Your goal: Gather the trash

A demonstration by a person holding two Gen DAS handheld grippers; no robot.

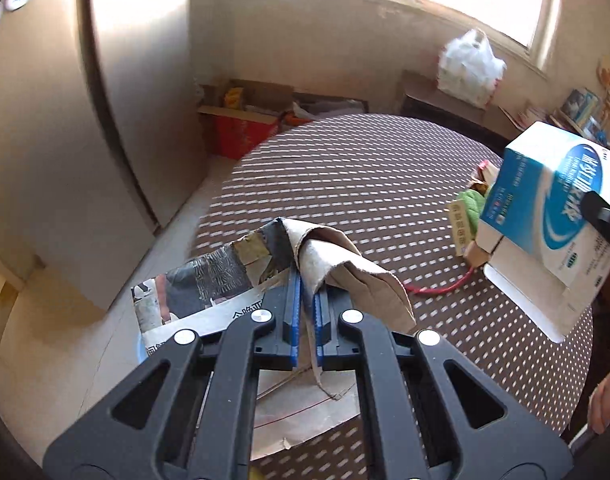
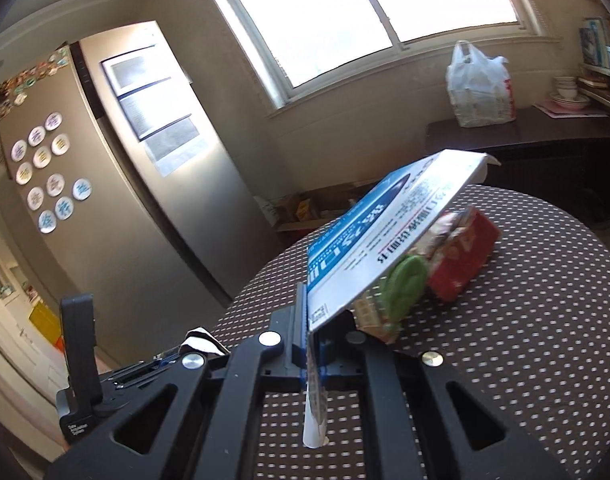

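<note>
The left gripper [image 1: 307, 300] points down at a slant over the near edge of a round table [image 1: 385, 168]. Its 2 blue-padded jaws are closed on a piece of torn cardboard [image 1: 345, 264], which folds over the fingertips in a limp, curled flap. The cardboard is grey-brown and matte, with a rough, ragged edge. A crumpled sheet of newspaper [image 1: 209, 284], printed in grey and black, lies just beside it on the left, overhanging the table edge.

The right gripper [image 2: 311, 320] points forward at a shallower downward angle. Its jaws are closed on the edge of a flattened blue and white carton [image 2: 385, 232], a smooth, glossy printed board that tilts up and away from the fingers. In the left wrist view the same carton [image 1: 553, 220] hangs above the table's right side.

Under the raised carton, on the table, lie a red glossy packet [image 2: 465, 256] and a green wrapper [image 2: 405, 280], touching each other. A red string [image 1: 441, 286] lies on the cloth near them.

The tablecloth is dark brown with a regular grid of small white dots. A steel refrigerator [image 2: 145, 184] with round magnets stands behind the table. A white plastic bag [image 2: 479, 88] sits on a dark counter under the window.
</note>
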